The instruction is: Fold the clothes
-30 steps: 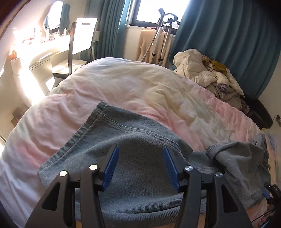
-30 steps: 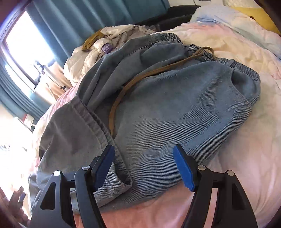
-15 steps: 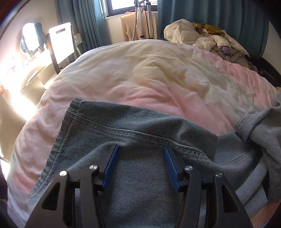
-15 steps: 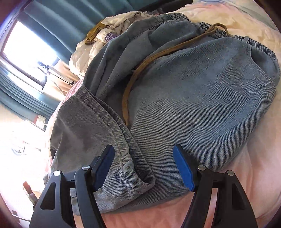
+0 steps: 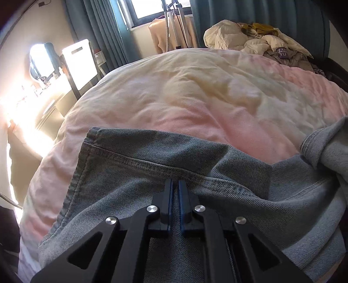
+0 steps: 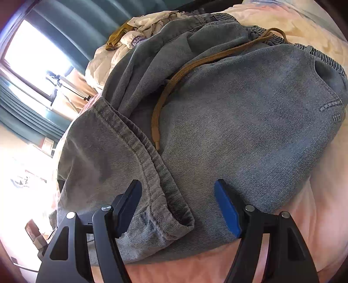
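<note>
Grey-blue denim trousers lie crumpled on a pink and cream duvet. My left gripper is shut on the denim just behind the stitched leg hem, its blue pads pinching a fold. In the right wrist view the trousers are bunched, with a brown drawstring trailing from the elastic waistband. My right gripper stands open above the folded leg hem near the front edge, nothing between its fingers.
A heap of cream and grey clothes sits at the bed's far side against teal curtains. A chair and sunlit desk stand left of the bed. A stand with a tan garment is by the window.
My left gripper has closed from open onto the denim near the leg hem. The right gripper has stayed open and edged closer over the folded hem.
</note>
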Available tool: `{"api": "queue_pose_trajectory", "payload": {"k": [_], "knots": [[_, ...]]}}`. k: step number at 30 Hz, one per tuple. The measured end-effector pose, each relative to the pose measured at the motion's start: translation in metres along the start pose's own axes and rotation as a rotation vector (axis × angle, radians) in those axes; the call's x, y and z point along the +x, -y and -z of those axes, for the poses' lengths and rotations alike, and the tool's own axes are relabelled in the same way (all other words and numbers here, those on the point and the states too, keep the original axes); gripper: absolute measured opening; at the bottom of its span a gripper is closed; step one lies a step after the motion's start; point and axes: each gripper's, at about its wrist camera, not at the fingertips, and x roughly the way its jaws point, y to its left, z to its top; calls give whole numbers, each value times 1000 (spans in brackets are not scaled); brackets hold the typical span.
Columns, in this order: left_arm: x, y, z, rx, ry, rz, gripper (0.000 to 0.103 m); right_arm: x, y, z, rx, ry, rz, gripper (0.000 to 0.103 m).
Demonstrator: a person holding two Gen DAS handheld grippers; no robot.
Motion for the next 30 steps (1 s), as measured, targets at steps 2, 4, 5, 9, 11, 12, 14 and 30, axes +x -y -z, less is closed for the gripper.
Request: {"api": "queue_pose_trajectory", "payload": {"k": [2,4,5,9,11,12,14,30], "knots": [[-10,-6,-2,-34,24,-3,3,-1,0,0,0,2,2,70],[-22,-13,-5,-75,52,-4,3,-3,0,0,5,4,0,70],[-27,-17,-6,-99,65,-4,3,-4,1,0,9,4,-2,70],[-43,-36,-10,-210,108,4,3,-6,2,-1,22,2,-11,70],[-39,-33,-11,-191,104,-24,3,-6,2,-2,23,1,-12,70],[-33,-28,-11,-166,95,-49,3,-6,1,-2,22,0,-12,70],[-19,-20,-9,-125,61,-79,3,-6,0,-2,21,-1,-12,70],[-60,-86,30,-575,-9,204,24,-42,30,-22,179,51,-78,70]]}}
